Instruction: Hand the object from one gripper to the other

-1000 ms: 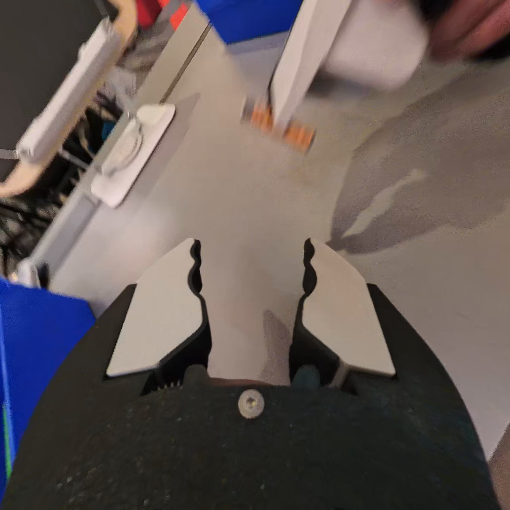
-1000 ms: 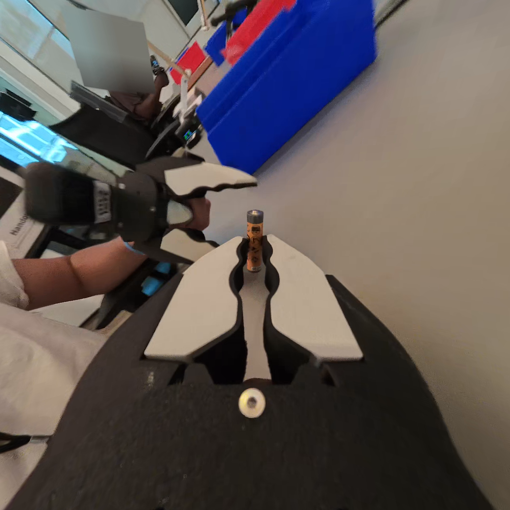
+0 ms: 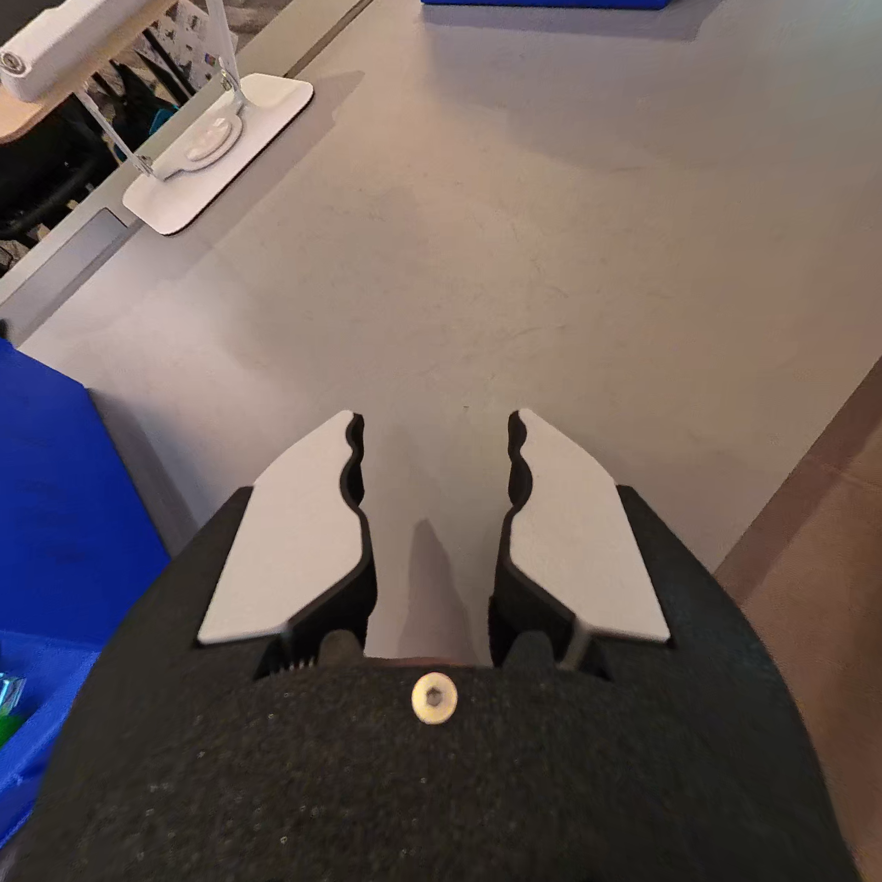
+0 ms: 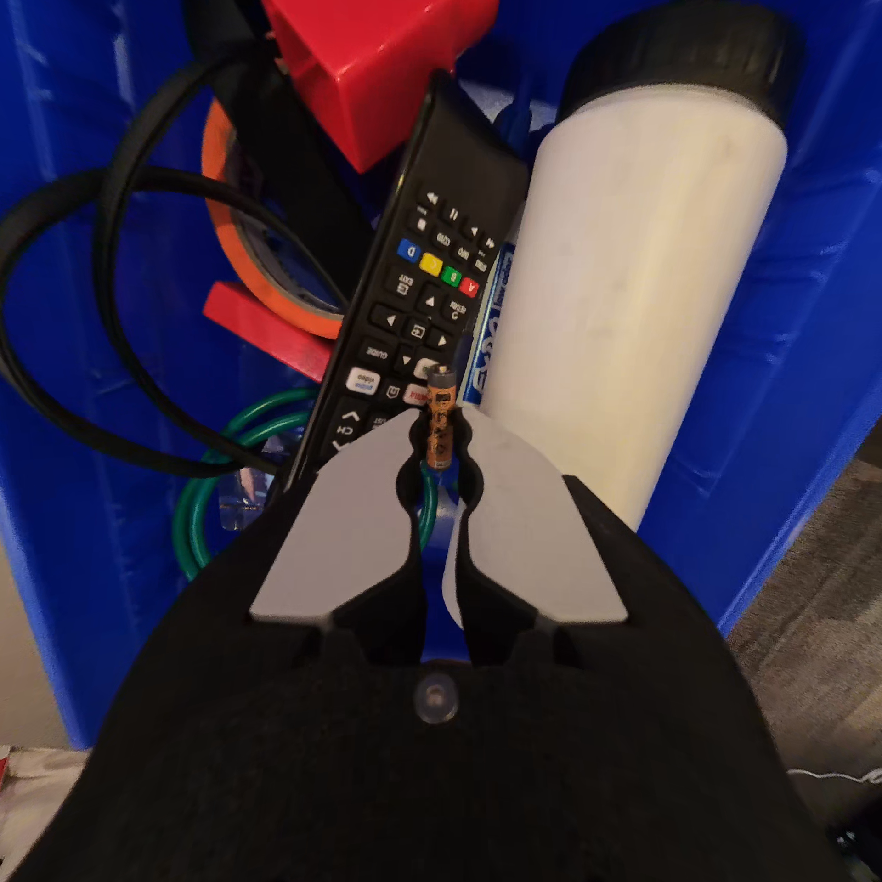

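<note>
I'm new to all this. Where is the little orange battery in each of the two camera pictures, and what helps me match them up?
Left wrist view: the battery is not in it; the left gripper stands open over bare grey table.
Right wrist view: the battery sits just above centre, pinched upright at the tips of the right gripper, above a blue bin.
Shared landmark: blue bins, one at the left edge of the left wrist view; whether it is the same bin is unclear.

A grey table [image 3: 477,238] carries a white stand base [image 3: 224,157] and blue bins [image 3: 62,501].
</note>
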Demonstrator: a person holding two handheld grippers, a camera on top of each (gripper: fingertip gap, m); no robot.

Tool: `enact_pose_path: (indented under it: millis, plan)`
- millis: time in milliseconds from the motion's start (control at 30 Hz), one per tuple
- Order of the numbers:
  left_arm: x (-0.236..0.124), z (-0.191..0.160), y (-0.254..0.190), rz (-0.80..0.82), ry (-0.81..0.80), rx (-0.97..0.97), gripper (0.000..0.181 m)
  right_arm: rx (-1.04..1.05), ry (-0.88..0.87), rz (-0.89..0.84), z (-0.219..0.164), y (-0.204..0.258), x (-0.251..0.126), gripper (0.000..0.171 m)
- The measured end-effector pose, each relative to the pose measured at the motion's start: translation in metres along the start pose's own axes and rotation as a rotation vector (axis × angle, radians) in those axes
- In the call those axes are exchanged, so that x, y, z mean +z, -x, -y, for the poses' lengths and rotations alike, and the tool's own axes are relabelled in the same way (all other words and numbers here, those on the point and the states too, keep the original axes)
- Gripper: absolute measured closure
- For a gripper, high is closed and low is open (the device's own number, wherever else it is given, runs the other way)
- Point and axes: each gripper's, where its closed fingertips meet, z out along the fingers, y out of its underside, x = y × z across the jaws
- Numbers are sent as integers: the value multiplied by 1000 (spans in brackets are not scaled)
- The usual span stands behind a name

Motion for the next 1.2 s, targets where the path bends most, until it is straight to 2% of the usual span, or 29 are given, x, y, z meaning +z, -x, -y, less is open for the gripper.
enact_pose_path:
  millis: [33,200,333,400,433,533,633,733,800,867,933,967,1033,1100,1200]
  plan:
    - [0,-1,-2,-7,7,-10,123,2,3,-10,1,0,1,161]
    - [-2,2,-12,-108,0,-120,124,-18,11,-47,2,-1,2,161]
    - [-7,4,-5,-88,-18,-129,124,-57,-13,-75,4,-5,-2,160]
    - [-8,4,-2,-77,-19,-136,123,-91,-49,-94,5,-5,-14,154]
    - [-9,4,-3,-89,-17,-158,123,-101,-68,-94,3,-4,-23,159]
    - [-10,6,-8,-159,-27,-260,123,-138,-188,-88,-7,15,-65,158]
    - [-11,5,-1,-151,-33,-290,124,-275,-477,110,-20,94,-109,157]
    - [-10,2,7,-122,-32,-292,124,-485,-801,572,-67,228,-130,151]
    - [-9,3,10,-116,-45,-303,123,-536,-930,828,-109,295,-121,140]
    - [-9,3,12,-118,-56,-305,121,-578,-934,914,-142,334,-92,138]
    - [-12,4,15,-102,-53,-282,121,-606,-888,885,-156,345,-71,136]
    - [-16,6,21,-77,-59,-268,121,-640,-866,882,-158,346,-72,137]
    - [-29,15,36,-45,-124,-249,121,-660,-962,859,-149,338,-82,143]
    - [-49,18,58,-37,-149,-276,122,-610,-1010,870,-138,327,-87,140]
    - [-82,-1,106,-30,-43,-187,127,-563,-968,957,-140,323,-89,138]
